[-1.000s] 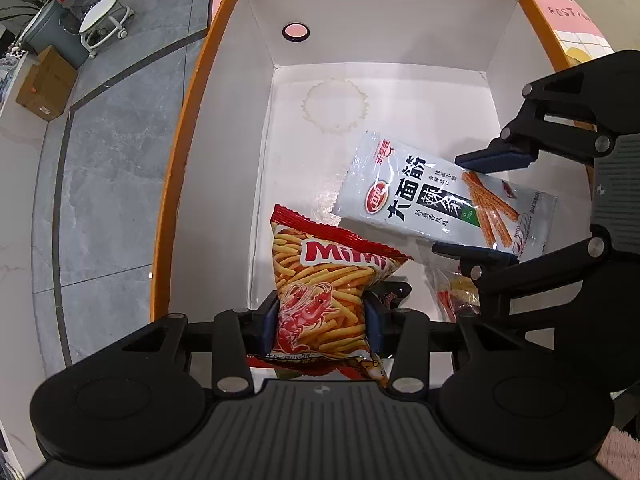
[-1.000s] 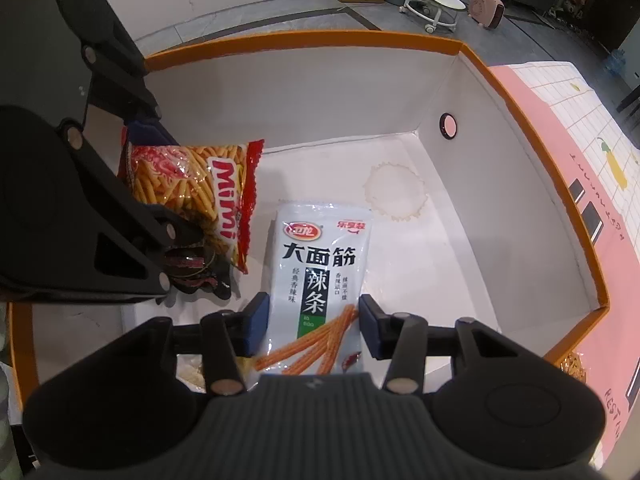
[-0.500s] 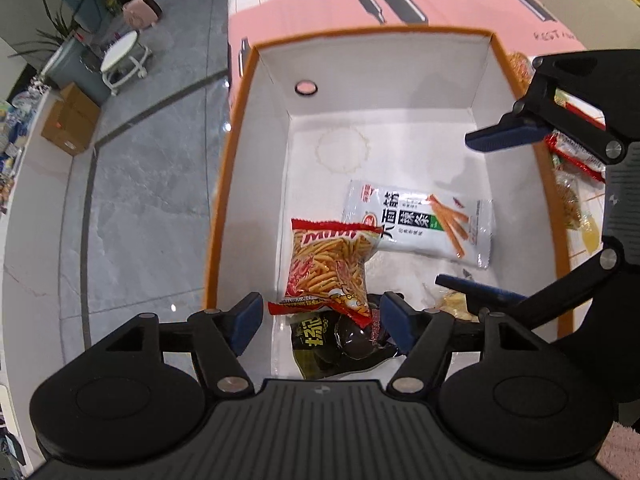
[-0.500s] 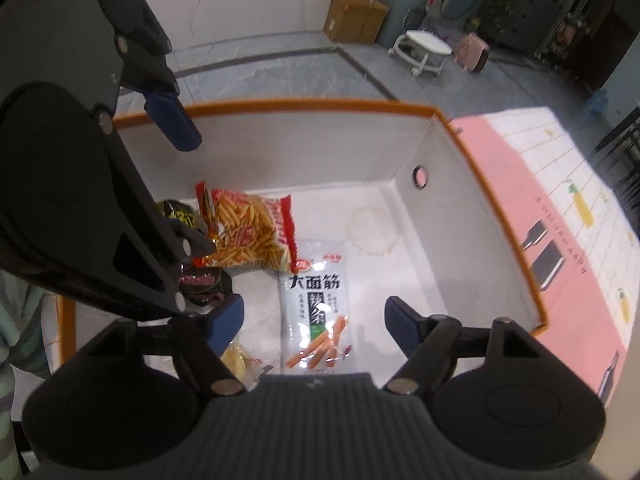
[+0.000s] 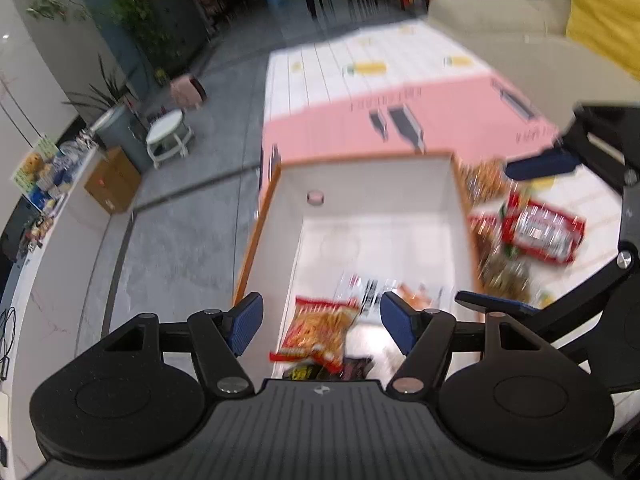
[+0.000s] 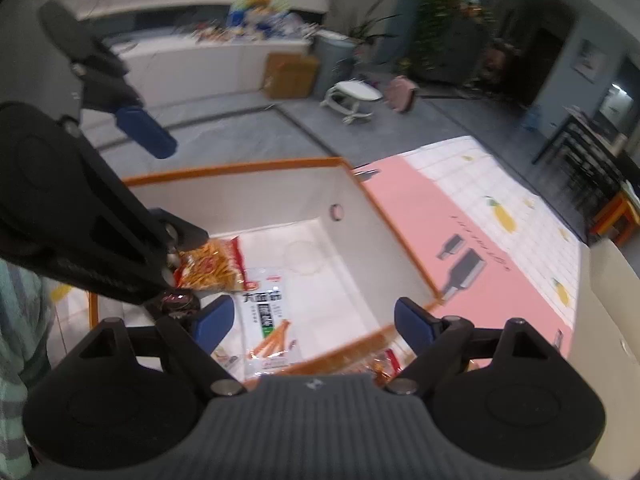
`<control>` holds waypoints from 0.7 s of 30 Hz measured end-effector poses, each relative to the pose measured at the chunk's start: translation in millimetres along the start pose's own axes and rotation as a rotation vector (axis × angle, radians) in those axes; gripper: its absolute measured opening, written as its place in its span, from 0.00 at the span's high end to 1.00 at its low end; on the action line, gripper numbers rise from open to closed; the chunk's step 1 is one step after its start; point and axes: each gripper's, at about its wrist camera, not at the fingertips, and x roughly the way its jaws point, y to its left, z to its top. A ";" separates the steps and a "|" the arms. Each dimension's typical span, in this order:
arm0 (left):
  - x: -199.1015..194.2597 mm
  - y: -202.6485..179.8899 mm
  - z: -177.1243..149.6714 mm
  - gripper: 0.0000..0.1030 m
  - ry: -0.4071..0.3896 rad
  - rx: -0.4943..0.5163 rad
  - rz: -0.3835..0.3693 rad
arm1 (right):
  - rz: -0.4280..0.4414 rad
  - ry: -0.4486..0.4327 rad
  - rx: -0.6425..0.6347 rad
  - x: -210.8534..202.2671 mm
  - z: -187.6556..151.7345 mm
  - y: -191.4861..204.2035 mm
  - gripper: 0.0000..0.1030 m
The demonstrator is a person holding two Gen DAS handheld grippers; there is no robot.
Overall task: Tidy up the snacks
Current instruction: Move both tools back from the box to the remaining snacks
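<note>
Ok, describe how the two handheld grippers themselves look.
Both match: the left gripper and right gripper have matte black linkage arms with silver pivot pins, round black side discs, a ribbed grey centre plate with a small logo, and blue textured finger pads. A green-and-grey striped sleeve shows.

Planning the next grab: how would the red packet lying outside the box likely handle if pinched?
The red packet is a flat glossy film pouch, so probably light, floppy and a bit slippery. It lies among other snacks, so pinching an edge may drag neighbours.
</note>
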 end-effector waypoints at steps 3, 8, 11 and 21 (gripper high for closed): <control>-19.5 -9.1 1.1 0.23 -0.070 -0.060 -0.011 | -0.045 -0.049 0.065 -21.7 -15.7 -8.8 0.18; -40.8 -34.3 -0.3 0.23 -0.138 -0.119 -0.101 | -0.136 -0.089 0.158 -48.7 -47.3 -17.7 0.18; -50.4 -50.8 -0.8 0.22 -0.159 -0.137 -0.159 | -0.190 -0.100 0.223 -62.9 -69.3 -23.7 0.18; -39.3 -113.8 -4.8 0.20 -0.158 -0.073 -0.305 | -0.298 -0.112 0.467 -94.4 -145.5 -46.4 0.18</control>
